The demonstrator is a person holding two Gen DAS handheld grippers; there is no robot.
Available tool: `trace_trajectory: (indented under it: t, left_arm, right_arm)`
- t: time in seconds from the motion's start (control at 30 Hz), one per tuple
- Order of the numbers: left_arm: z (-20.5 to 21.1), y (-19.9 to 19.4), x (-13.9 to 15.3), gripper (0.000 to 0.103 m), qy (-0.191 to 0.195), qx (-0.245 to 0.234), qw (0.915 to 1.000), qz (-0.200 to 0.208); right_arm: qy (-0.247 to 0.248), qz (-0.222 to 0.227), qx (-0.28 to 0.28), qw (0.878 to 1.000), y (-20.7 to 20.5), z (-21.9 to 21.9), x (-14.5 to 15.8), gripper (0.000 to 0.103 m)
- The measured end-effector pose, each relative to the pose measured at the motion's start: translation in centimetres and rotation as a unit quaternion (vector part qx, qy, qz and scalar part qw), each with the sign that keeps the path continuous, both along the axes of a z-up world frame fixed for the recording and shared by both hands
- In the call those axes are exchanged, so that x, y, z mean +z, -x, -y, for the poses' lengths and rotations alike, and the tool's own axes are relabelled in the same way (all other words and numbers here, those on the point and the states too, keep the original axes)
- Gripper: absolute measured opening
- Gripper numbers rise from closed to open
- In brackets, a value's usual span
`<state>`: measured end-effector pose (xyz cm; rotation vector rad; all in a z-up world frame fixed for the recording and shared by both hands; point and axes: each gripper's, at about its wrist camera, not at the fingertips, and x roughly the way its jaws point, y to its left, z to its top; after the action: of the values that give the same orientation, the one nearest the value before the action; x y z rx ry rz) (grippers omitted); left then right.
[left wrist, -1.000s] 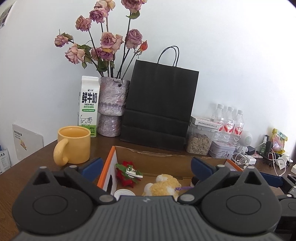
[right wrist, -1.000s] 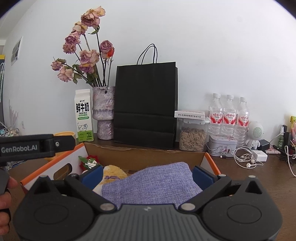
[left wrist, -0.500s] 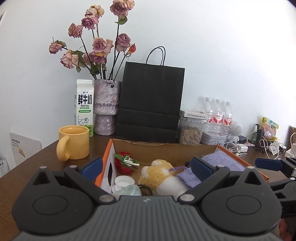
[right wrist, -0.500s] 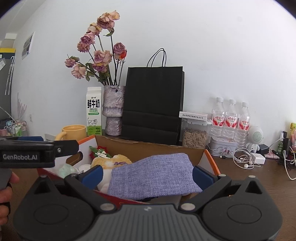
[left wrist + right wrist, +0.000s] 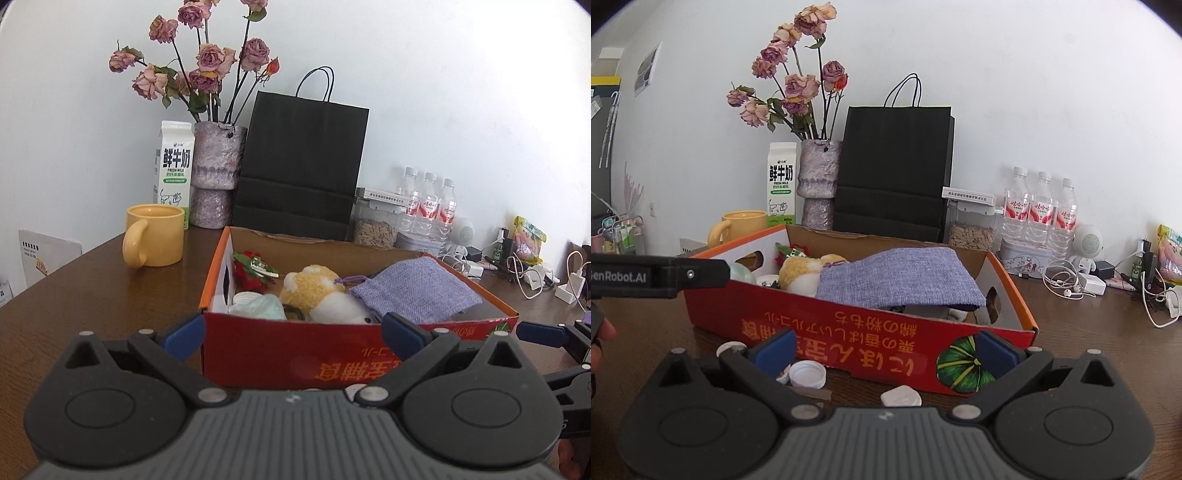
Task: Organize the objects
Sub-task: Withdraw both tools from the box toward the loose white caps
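Both of our grippers have drawn back from over the box since 1 second ago: then we looked down into it, and now its red front wall fills the lower middle of each view. The cardboard box point(image 5: 354, 350) sits near the middle of the worktop point(image 5: 92, 295), and we judge most of the organizing done. Inside lie a purple cloth pouch point(image 5: 417, 291) toward the right wall, a yellow and white plush toy point(image 5: 317, 291) in the middle, a red and green ornament point(image 5: 253, 271) at the far left corner, and a white cap with a pale green item by the near left corner.

What is left, as far as we can see, is on the worktop just in front of the box: 3 white bottle caps point(image 5: 807, 373), loose by the near wall.

Our left gripper point(image 5: 291, 332) has its fingers wide apart and empty. Our right gripper point(image 5: 884, 350) is likewise spread, holding nothing, hovering over the caps.

Readable writing: the milk carton point(image 5: 173, 166) at the back edge says "FRESH MILK" under 3 large Chinese characters. The left gripper's arm, seen from the right wrist, reads "GenRobot.AI". The box front carries yellow characters printed upside down to us, beside a green pumpkin picture. The 3 water bottles point(image 5: 1039, 210) bear red labels too small to read.
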<state>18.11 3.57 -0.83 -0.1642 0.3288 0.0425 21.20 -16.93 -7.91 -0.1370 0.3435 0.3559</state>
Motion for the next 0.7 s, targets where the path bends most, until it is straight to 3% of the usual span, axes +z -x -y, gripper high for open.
trace_trajectory:
  t: [0.23, 0.33, 0.47, 0.63, 0.7]
  left_arm:
    - [0.7, 0.6, -0.8, 0.103, -0.012, -0.009, 0.9996, -0.025]
    - [0.7, 0.5, -0.9, 0.103, -0.012, -0.006, 0.9995, -0.029]
    - [0.8, 0.4, -1.0, 0.103, -0.011, -0.005, 0.9993, -0.034]
    - [0.9, 0.2, -1.3, 0.103, -0.013, -0.008, 0.9989, -0.044]
    - [1.0, -0.1, -1.4, 0.103, -0.013, -0.010, 0.9985, -0.052]
  right_arm:
    - [-0.002, -0.033, -0.020, 0.999, -0.2, 0.9, -0.5, 0.103]
    - [0.003, -0.071, -0.030, 0.997, -1.4, 1.0, -1.0, 0.100]
    - [0.007, -0.129, -0.028, 0.991, -3.2, 0.9, -2.0, 0.081]
    - [-0.002, -0.151, -0.031, 0.988, -4.4, 0.8, -2.5, 0.052]
    - [-0.001, -0.148, -0.025, 0.989, -4.2, 0.7, -2.4, 0.027]
